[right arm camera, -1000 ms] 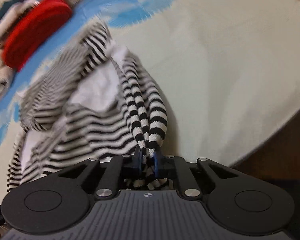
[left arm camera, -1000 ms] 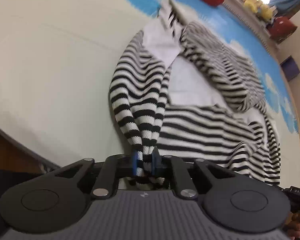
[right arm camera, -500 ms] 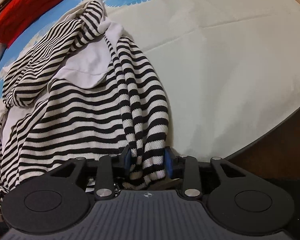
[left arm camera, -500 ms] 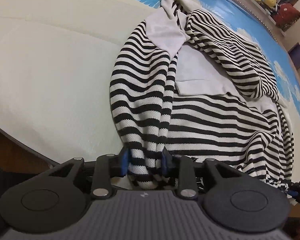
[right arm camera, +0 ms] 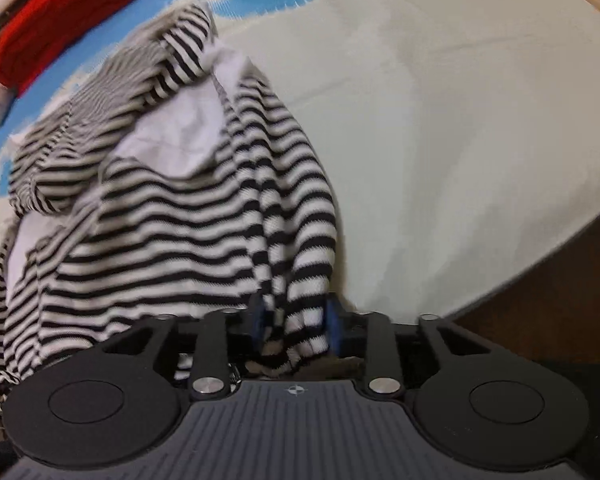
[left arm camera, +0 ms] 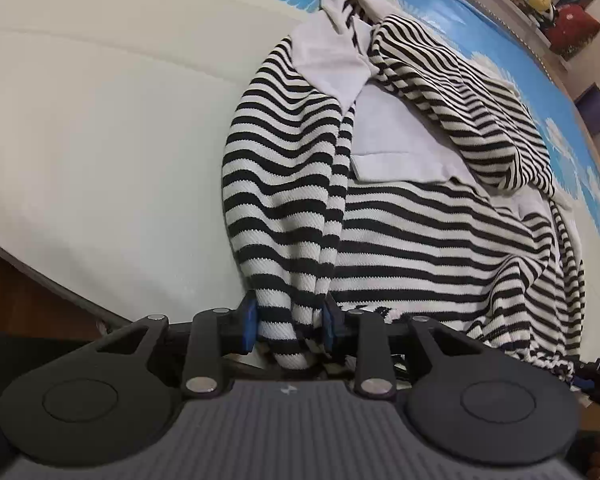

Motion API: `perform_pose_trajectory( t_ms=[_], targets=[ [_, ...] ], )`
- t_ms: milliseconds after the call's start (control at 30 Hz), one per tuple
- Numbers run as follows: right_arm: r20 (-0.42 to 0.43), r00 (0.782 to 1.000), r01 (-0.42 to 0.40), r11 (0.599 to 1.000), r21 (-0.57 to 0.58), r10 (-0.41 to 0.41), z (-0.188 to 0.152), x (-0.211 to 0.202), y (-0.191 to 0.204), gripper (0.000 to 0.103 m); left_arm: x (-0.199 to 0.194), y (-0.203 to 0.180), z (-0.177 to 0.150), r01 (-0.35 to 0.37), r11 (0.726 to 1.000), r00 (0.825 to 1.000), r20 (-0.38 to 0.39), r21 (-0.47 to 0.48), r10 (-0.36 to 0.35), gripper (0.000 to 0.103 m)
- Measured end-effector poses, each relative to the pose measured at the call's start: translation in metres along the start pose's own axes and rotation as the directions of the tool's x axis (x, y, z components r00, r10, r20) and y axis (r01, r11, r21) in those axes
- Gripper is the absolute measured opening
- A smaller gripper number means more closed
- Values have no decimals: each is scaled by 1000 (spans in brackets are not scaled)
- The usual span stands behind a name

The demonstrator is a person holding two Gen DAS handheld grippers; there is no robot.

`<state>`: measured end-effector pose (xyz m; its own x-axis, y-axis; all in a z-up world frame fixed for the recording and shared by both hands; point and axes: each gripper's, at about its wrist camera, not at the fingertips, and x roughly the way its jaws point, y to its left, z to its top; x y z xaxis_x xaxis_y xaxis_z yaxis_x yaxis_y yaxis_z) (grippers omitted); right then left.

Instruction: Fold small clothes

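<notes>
Bed (left arm camera: 100, 128): pale cream cover with blue patches along its far side; the near edge curves above a dark wooden floor.
Striped garment (left arm camera: 400, 240): black-and-white knit with plain white panels, lying rumpled on the cream part of the bed, reaching from near the blue patches to the near edge, where its hem hangs over.
Red item (right arm camera: 64, 20): folded red fabric resting on the blue area, well beyond the striped garment.
</notes>
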<state>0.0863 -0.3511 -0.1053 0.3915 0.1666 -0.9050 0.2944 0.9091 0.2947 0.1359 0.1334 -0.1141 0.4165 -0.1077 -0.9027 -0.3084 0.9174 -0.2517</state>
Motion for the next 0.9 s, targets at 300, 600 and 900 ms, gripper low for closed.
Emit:
perform_pose_trajectory(
  t_ms=[300, 600, 900],
  targets=[
    [65, 997, -42, 998, -47, 45, 0, -12, 6, 13, -16, -13, -4, 7, 995, 998, 64, 101, -14, 8],
    [285, 932, -230, 973, -10, 223, 7, -98, -9, 10, -105, -13, 26, 162, 980, 972, 153, 116, -179, 8],
    [446, 819, -370, 926, -71, 362, -26, -228, -34, 0, -211, 1, -10, 251, 955, 941, 192, 159, -279, 8]
  ],
)
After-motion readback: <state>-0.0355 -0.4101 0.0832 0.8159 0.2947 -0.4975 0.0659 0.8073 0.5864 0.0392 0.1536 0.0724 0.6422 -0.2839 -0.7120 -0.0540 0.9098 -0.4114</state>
